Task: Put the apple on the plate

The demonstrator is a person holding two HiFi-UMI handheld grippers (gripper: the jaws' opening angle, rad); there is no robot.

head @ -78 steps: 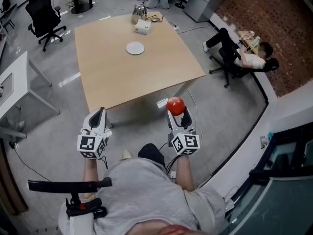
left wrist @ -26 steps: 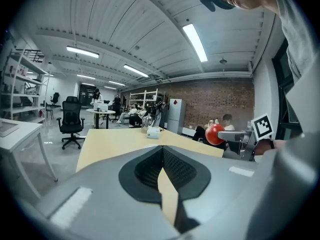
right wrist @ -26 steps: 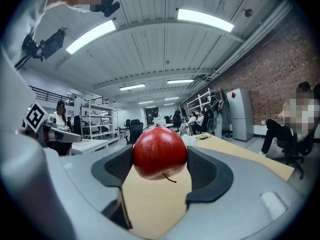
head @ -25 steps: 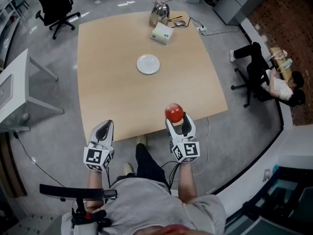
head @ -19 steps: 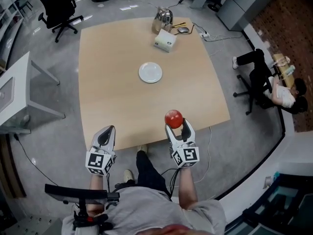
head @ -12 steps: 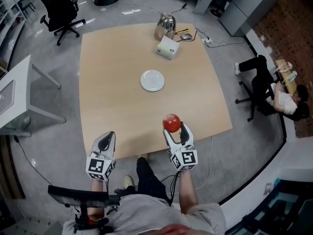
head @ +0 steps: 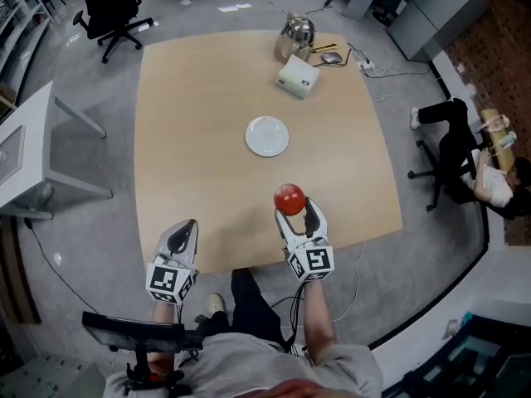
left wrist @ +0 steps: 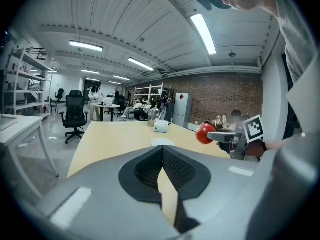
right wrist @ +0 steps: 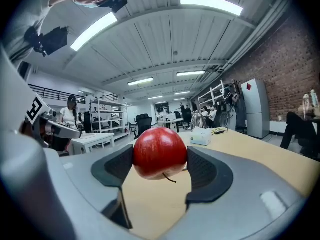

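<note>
A red apple (head: pixel 289 199) is clamped between the pads of my right gripper (head: pixel 292 207), which is shut on it above the near part of the wooden table (head: pixel 191 123). In the right gripper view the apple (right wrist: pixel 159 152) fills the gap between both pads. The small white plate (head: pixel 267 136) lies mid-table, beyond the apple and slightly left. My left gripper (head: pixel 184 232) hovers at the table's near edge, shut and holding nothing. From the left gripper view, the apple (left wrist: pixel 205 133) shows to the right and the plate (left wrist: pixel 162 142) straight ahead.
A metal kettle (head: pixel 294 38) and a white box (head: pixel 298 76) stand at the table's far side. A black office chair (head: pixel 116 2) is beyond the far left corner, a white desk (head: pixel 25 164) at left. A seated person (head: pixel 489 181) is at the right.
Both grippers have come forward from the floor side to above the table's near edge, the apple still held. The plate now lies closer to the apple.
</note>
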